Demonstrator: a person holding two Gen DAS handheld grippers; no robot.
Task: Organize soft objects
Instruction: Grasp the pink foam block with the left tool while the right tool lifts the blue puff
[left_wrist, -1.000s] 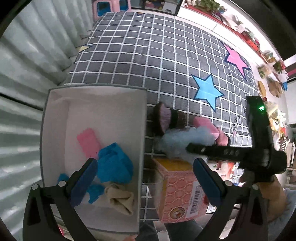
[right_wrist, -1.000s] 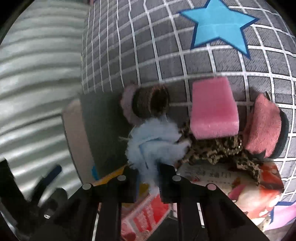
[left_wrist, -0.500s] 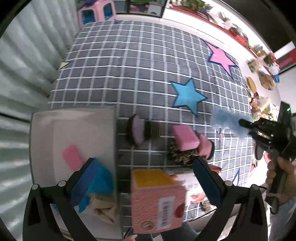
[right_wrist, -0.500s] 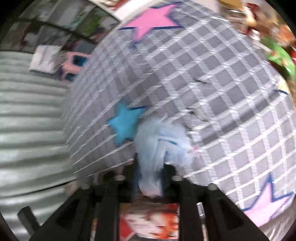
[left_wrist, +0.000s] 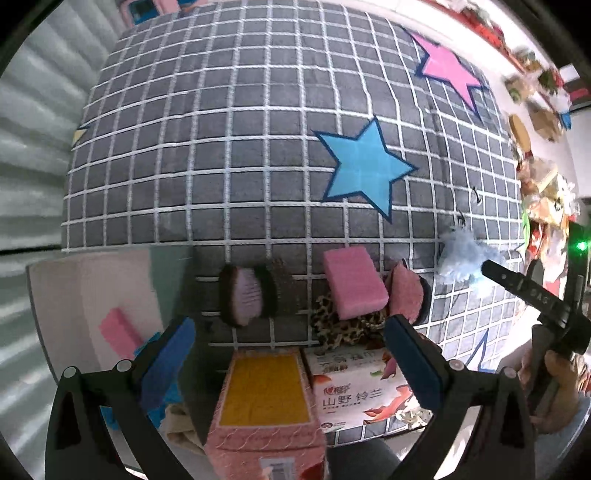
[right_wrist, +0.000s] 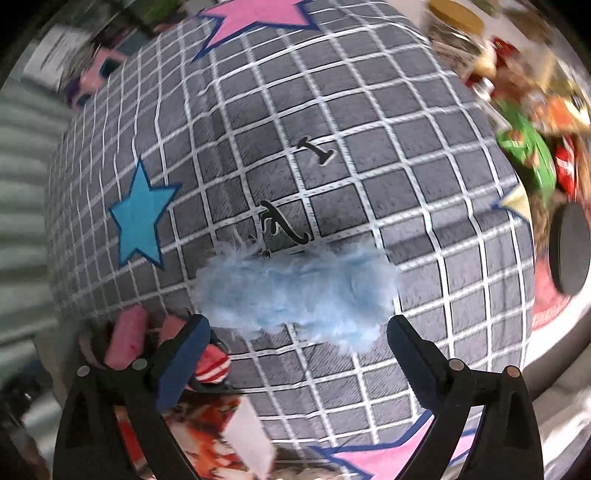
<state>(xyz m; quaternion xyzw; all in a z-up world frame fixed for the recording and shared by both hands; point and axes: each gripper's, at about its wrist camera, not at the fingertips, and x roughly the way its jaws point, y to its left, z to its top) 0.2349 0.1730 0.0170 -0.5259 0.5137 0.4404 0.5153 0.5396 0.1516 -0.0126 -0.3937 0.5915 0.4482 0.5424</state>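
A fluffy light-blue soft piece (right_wrist: 299, 291) lies on the grey checked mat between the spread fingers of my right gripper (right_wrist: 297, 339), which is open; it also shows in the left wrist view (left_wrist: 461, 254) at the right gripper's tip. My left gripper (left_wrist: 288, 354) is open and empty above a pink box (left_wrist: 266, 410). Ahead of it lie a pink sponge (left_wrist: 354, 282), a leopard-print cloth (left_wrist: 343, 330), a purple-and-brown puff (left_wrist: 247, 295) and a pink puff (left_wrist: 406, 295). A white bin (left_wrist: 92, 291) at left holds a pink sponge (left_wrist: 120, 330) and blue and beige cloths.
A printed flat pack (left_wrist: 354, 391) lies beside the pink box. The mat has a blue star (left_wrist: 364, 166) and a pink star (left_wrist: 448, 70). Snack packets and jars (right_wrist: 524, 122) crowd the mat's right edge. Grey curtain hangs at left.
My right gripper carried the blue fluff to the right across the mat, then opened; the fluff now lies between its spread fingers. My left gripper shifted a little, staying open.
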